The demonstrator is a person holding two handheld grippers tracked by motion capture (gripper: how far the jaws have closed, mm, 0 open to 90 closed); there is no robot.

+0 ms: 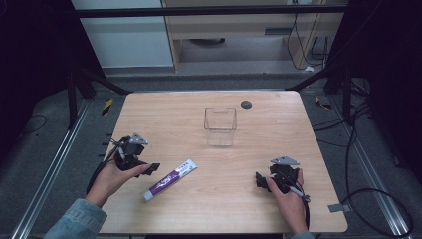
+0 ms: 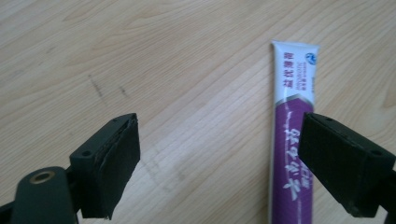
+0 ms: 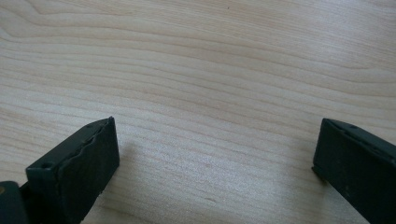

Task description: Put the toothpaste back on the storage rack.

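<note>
A: Where is the toothpaste tube point(image 1: 170, 179)?

B: It lies flat on the wooden table point(image 1: 259, 209), just beside the left gripper point(image 1: 149, 168). The clear box point(image 1: 220, 126) stands farther back.

A: Is it held?

B: No. The left jaws stand wide with only bare table between them, and the tube lies under the one on the right in the left gripper view. The right gripper point(image 1: 260, 180) is wide open too, well apart from it.

A: How will it feel?

B: Light and squishy, I think, and a bit slippery. Pinch it across the purple middle, gently.
</note>
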